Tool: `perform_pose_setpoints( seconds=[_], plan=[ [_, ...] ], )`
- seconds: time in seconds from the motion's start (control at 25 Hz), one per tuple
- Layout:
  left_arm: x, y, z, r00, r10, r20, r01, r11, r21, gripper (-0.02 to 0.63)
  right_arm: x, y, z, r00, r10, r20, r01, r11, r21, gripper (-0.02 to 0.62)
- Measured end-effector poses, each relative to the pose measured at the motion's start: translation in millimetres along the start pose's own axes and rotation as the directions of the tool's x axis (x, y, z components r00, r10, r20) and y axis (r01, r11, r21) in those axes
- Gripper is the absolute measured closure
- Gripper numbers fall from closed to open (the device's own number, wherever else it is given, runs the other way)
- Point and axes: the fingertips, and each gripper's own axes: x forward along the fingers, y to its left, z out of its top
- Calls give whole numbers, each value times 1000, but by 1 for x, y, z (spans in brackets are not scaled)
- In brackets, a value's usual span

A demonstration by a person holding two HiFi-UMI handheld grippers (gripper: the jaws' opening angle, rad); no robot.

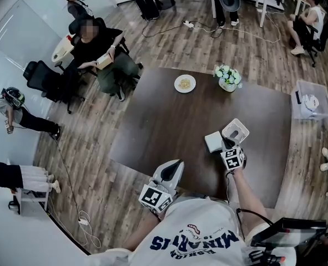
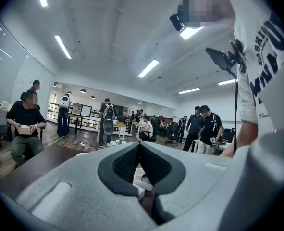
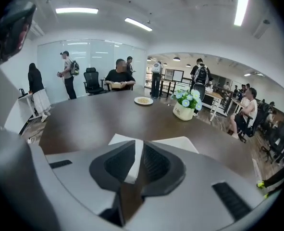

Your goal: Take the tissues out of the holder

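Two tools over one dark table. The right hand-held gripper has its jaws slightly apart, with a white tissue standing between them against one pad. The white tissue holder sits at 3 o'clock on the table, just past that gripper. A white tissue stack lies just beside the holder, at its 8 o'clock. The left hand-held gripper has its tips together and empty, at the table's 6 o'clock edge.

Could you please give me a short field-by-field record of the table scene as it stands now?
table: dark wood
right claw: jaws slightly apart, white tissue between them
left claw: shut, empty, at the table's near edge
tissue holder: white, on the table beside the right claw
plate: far side, food on it
flower pot: far side, right of the plate
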Motion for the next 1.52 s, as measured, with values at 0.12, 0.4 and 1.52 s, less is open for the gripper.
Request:
perform_pose_setpoints(
  seconds=[0.12, 0.4, 1.52],
  plan=[
    [4, -4, 4, 1000, -25, 10, 25, 1000, 9, 601, -42, 2, 46, 991, -6, 134, -1, 999, 52, 541],
    [18, -24, 21, 993, -100, 59, 98, 995, 37, 601, -179, 15, 162, 883, -20, 469, -6, 999, 52, 563],
    [53, -48, 42, 959, -262, 106, 257, 965, 61, 601, -295, 28, 192, 820, -54, 570, 42, 999, 34, 591]
  ],
)
